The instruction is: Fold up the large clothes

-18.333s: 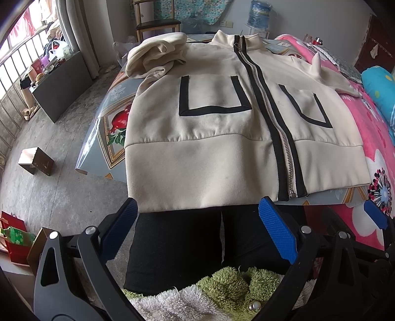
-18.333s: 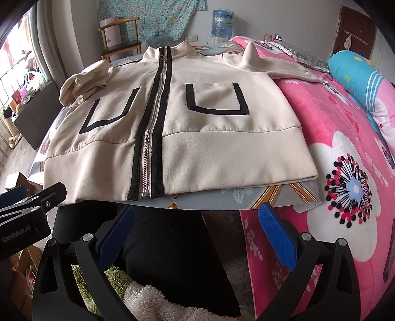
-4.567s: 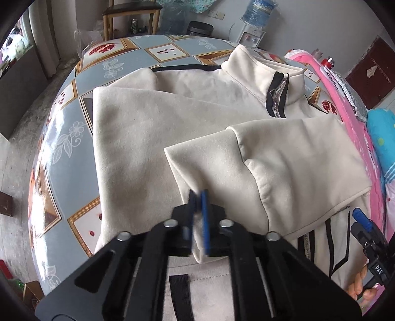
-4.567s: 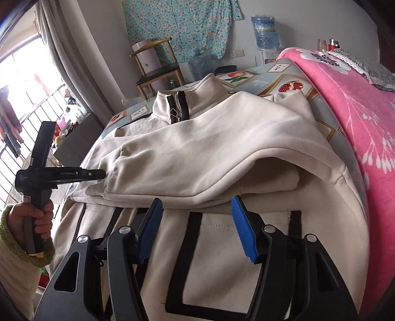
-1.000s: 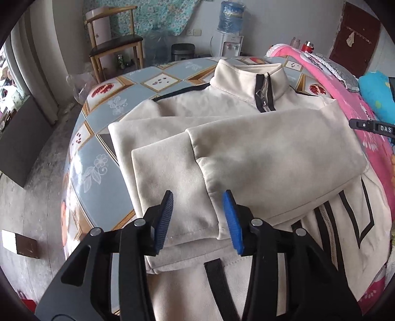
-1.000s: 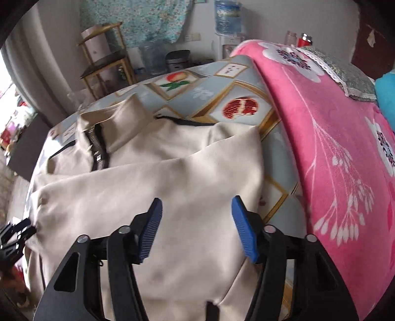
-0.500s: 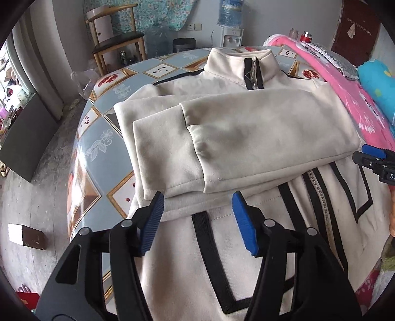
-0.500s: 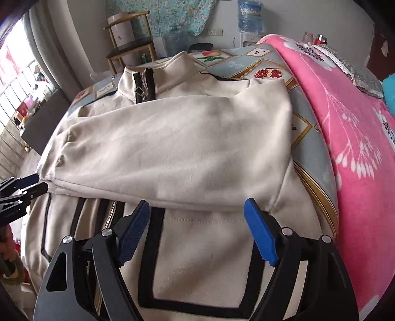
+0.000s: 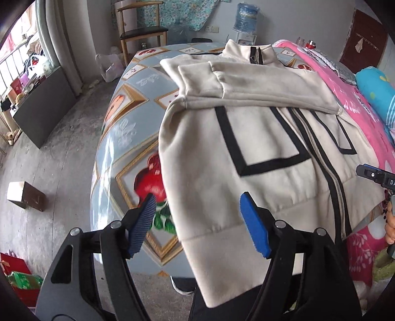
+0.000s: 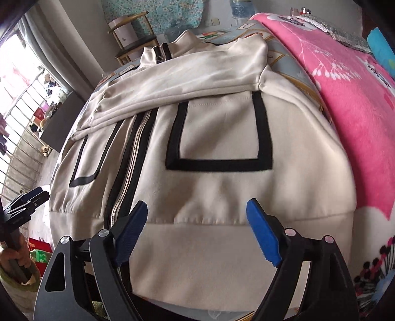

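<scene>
Right now the biggest thing in view is the desk, its top covered with a glossy blue cloth printed with fruit in gold frames, and beside it on the right lies a bed under a pink flowered blanket. Spread face up over the desk is the cream jacket, zipped, with a black-edged zip running down the middle and a black-outlined pocket on each side. Both sleeves are folded across the chest, one stacked over the other, just below the stand-up collar. The ribbed hem hangs over the near edge of the desk, and the right side of the jacket lies against the pink blanket.

Further back stand a wooden chair and a water dispenser bottle against the wall; a small brown box sits on the concrete floor to the left.

The left tongs hover over the jacket's near left corner, blue pads apart and widening, nothing pressed between them. The right tongs hover over the hem band right of the zip, pads likewise apart and widening, gripping nothing
</scene>
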### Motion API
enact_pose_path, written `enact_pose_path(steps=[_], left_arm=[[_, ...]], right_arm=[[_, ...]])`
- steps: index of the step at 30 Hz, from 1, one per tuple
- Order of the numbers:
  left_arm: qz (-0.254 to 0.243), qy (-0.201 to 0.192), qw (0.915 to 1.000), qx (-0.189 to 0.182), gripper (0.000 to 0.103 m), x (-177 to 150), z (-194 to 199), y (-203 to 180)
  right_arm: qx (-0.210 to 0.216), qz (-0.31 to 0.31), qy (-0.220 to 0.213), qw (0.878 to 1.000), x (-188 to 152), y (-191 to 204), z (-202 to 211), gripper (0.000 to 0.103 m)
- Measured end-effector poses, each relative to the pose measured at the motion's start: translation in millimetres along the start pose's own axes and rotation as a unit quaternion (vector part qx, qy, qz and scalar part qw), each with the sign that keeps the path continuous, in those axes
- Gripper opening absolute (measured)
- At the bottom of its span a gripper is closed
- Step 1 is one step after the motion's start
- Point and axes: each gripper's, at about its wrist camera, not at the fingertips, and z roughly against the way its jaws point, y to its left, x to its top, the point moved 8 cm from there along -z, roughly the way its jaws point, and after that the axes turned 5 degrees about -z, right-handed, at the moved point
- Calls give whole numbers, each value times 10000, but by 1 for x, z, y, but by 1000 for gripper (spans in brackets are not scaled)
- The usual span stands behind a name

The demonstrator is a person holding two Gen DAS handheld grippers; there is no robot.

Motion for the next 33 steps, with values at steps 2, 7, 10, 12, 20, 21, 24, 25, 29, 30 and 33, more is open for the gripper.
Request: enact_pose_path(steps=[2, 7, 10, 12, 20, 21, 24, 25, 29, 30, 33], left_arm=[[102, 75, 9999, -99, 67, -21, 3, 3], [125, 150, 9987, -467, 65, -61, 10, 0], [11, 319, 9971, -695, 59, -81, 10, -8], [71, 444, 9956, -827, 51, -91, 6, -10], [533, 558, 9864, -1453, 39, -97, -11, -13], [544, 590, 9854, -1500, 36, -98, -12, -14], [497, 623, 9844, -1570, 29, -96, -13, -18], [438, 597, 9852, -1548, 23, -95, -12, -19], [135, 469, 9892, -1385, 12, -93, -3, -23], [3, 421, 9906, -1301, 11, -93, 0, -25], [-372, 315, 9930, -1075, 9, -92, 9, -30]], right_arm=[[-59, 103, -36, 9999, -10, 7, 1, 83], [-89, 239, 50, 9997, -22, 16, -1, 83], [-154, 338, 70, 9993, -24, 18, -2, 84], [-158, 337, 79, 9993, -25, 17, -3, 84], [-163, 254, 25, 9995, -24, 13, -1, 84], [-170, 240, -24, 9996, -25, 11, 3, 84], [-191, 211, -247, 9993, -27, -1, 20, 83], [-212, 194, -311, 9991, -29, -7, 27, 83], [-485, -70, -537, 9974, -36, -43, 53, 83], [-539, -161, -587, 9967, -38, -52, 59, 83], [-680, -415, -706, 9943, -41, -75, 72, 83]])
